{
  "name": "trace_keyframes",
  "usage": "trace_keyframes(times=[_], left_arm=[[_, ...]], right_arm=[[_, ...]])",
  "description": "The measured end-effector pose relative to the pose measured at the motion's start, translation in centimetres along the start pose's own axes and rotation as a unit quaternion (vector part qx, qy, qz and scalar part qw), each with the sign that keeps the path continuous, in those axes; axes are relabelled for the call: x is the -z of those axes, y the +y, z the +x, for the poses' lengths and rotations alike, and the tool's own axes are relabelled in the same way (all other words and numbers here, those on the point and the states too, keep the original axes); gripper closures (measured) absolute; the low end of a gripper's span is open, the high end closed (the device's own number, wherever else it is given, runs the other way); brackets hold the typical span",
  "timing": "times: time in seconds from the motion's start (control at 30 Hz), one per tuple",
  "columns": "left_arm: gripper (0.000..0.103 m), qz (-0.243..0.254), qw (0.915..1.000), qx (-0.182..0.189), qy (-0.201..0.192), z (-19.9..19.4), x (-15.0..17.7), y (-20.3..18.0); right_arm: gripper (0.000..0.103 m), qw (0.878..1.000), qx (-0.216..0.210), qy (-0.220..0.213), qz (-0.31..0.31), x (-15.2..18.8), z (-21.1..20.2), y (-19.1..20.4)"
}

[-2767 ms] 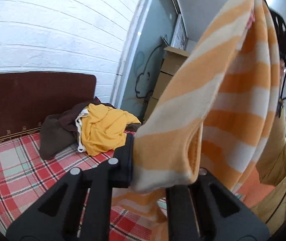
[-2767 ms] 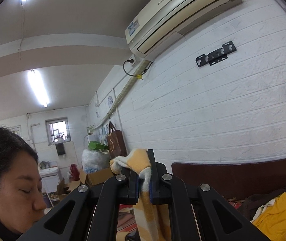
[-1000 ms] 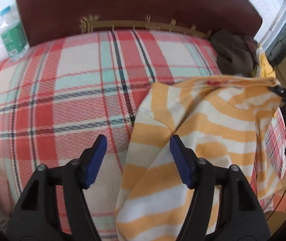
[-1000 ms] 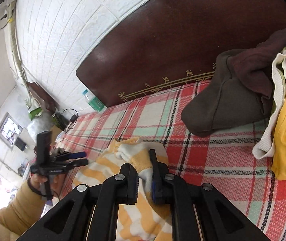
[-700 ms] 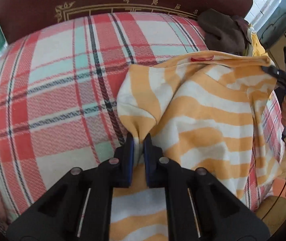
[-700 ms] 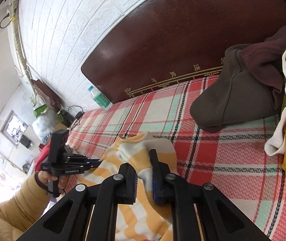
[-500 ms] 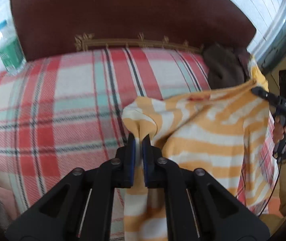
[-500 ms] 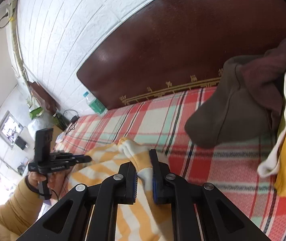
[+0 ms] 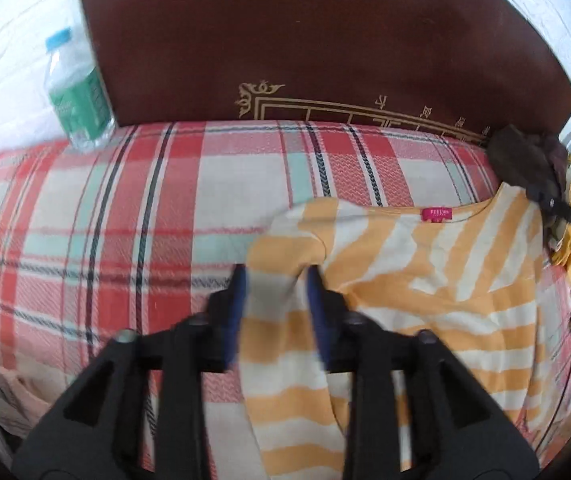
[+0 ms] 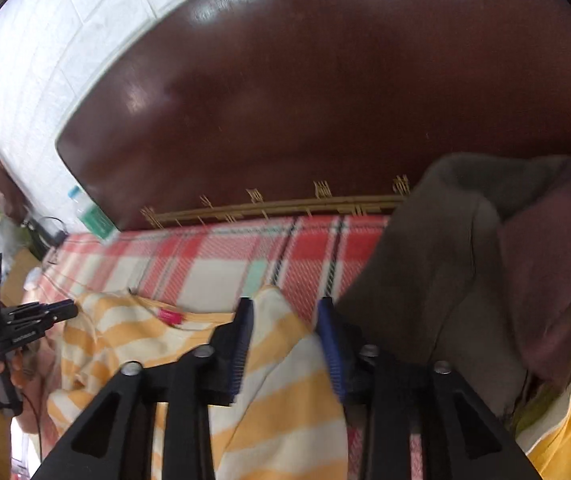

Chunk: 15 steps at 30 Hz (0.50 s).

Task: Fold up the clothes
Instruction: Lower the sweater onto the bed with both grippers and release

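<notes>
While parted around the striped shirt (image 9: 425, 280), both tools.

Left fingers (image 9: 234, 316) blurred, perhaps moving

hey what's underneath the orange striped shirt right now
The striped shirt lies spread on the red plaid bedcover, collar toward the headboard. Only that plaid shows around its edges. Whatever else might sit beneath the fabric is covered and cannot be seen.
</notes>
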<state>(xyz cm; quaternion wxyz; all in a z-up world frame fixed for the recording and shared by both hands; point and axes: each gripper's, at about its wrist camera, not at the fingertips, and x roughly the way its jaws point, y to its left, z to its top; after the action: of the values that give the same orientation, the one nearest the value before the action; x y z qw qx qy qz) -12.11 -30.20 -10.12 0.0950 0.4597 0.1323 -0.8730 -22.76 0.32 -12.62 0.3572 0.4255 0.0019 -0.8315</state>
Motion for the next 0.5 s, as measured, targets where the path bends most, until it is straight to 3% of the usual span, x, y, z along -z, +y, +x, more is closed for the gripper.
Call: trace_keyframes(times=[0.07,0.1,0.13,0.17,0.2,0.27,0.33,0.5], left_arm=[[0.039,-0.015,0.9991,0.023,-0.032,-2.4,1.0,0.9],[0.028,-0.02,0.9982,0.037,-0.043,-3.6,1.6,1.4],[0.023,-0.022,0.9972,0.054,-0.047,-4.7,2.4,1.7],[0.022,-0.022,0.9959,0.072,-0.05,-5.7,3.4,1.8],[0.022,-0.017,0.9946,0.089,-0.052,-6.7,4.4,1.8],[0.021,-0.006,0.9929,0.111,-0.042,-7.7,7.3,1.4],[0.021,0.0,0.9912,0.129,-0.028,-8.4,10.5,0.9],[0.021,0.014,0.9854,0.17,0.003,-10.4,18.2,-0.2]], right_arm=[[0.057,1.0,0.015,-0.021,-0.017,1.2,-1.8,0.8],[0.056,0.999,0.006,-0.033,-0.021,1.9,-3.1,1.2],[0.053,0.999,-0.016,-0.043,-0.022,2.6,-4.5,1.4],[0.05,0.998,-0.038,-0.045,-0.026,3.5,-5.7,1.6],[0.036,0.997,-0.062,-0.037,-0.035,4.9,-6.8,2.2],[0.028,0.992,-0.11,-0.02,-0.053,7.8,-9.1,3.4],[0.027,0.986,-0.155,-0.001,-0.067,10.8,-11.1,4.7],[0.027,0.973,-0.213,0.07,-0.048,21.0,-12.4,8.1]])
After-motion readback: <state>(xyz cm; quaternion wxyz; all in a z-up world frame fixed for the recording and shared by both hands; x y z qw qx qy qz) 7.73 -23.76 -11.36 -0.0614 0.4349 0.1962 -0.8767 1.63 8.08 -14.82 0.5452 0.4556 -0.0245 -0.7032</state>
